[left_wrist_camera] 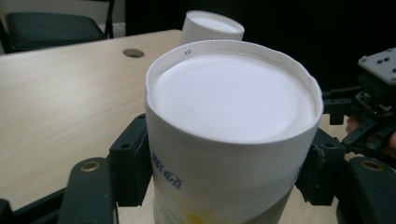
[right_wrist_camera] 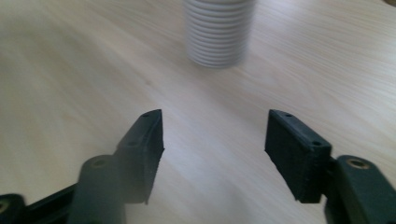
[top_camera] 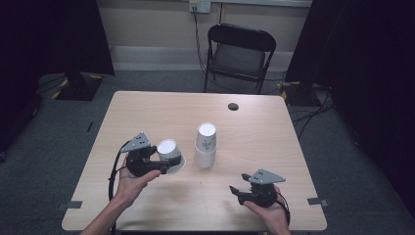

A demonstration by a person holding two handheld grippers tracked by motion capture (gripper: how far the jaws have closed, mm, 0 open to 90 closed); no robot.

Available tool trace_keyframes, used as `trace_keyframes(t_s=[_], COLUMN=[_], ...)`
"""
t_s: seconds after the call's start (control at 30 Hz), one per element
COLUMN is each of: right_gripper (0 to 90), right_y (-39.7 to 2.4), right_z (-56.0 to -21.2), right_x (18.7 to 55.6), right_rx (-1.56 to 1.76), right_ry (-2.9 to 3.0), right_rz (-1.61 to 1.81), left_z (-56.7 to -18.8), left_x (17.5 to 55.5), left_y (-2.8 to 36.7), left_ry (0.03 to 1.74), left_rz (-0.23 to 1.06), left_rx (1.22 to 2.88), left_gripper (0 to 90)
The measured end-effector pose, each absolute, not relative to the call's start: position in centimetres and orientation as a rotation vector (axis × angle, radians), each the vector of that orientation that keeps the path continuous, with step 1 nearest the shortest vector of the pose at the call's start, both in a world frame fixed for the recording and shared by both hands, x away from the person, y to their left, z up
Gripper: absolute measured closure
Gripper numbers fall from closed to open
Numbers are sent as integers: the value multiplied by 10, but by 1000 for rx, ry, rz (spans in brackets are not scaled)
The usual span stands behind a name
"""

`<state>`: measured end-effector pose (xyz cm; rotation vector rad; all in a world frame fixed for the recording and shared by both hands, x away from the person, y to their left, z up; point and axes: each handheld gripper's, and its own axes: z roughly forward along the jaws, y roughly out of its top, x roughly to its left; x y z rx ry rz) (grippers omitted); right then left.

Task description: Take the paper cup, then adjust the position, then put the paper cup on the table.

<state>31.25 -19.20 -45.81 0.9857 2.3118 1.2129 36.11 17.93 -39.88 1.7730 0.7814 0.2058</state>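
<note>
While the right gripper [top_camera: 238, 192] rests low at the near right of the table [top_camera: 147, 105] with its jaws spread and nothing between them, the real work sits on the left side: the left gripper [top_camera: 166, 164] has its jaws pressed against both flanks of an upturned paper cup [top_camera: 169, 154], base uppermost and mouth at the tabletop, though whether the rim touches the wood or hangs just above it I cannot tell. In the left gripper view the pads [left_wrist_camera: 130, 161] bear on the printed wall well below the base rim — a sensible hold, since the taper would let a grip nearer the top slide off. Just beyond, near the table's middle, stands a stack of paper cups [top_camera: 205, 145], also upside down, its ridged rims showing in the right gripper view; the single cup is apart from it, to its left. Judging by this, the cup is either bound for the stack or fresh from it, and the free gripper waits nearby — perhaps to steady the pile. Farther off, a cable hole [top_camera: 233, 106] marks the far edge, and a black folding chair [top_camera: 240, 54] stands behind.
</note>
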Motion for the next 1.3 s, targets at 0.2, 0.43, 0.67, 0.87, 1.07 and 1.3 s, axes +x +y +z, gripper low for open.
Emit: trace_keyframes(t_s=[0.2,0.43,0.67,0.87,1.07,1.3], right_gripper=[439,513,547,568,593,588], right_y=[-163,-125,-105,-89,-80,-75], right_z=[-447,-445,-435,-432,-429,-430], right_x=[301,301,309,317,324,329], right_rx=[857,724,668,651,636,642], right_ry=[2366,2424,2411,2393,2378,2354], right_rz=[1309,1327,1357,1373,1397,1427], left_z=[-407,-411,-415,-416,-417,-419], left_x=[359,353,352,351,350,352], left_y=[180,181,187,190,188,190], left_ry=[801,827,859,861,865,886], left_rz=[122,42,20,-2,-12,-28], left_rx=[1761,1722,1709,1693,1683,1666], left_gripper=[325,326,328,329,330,330])
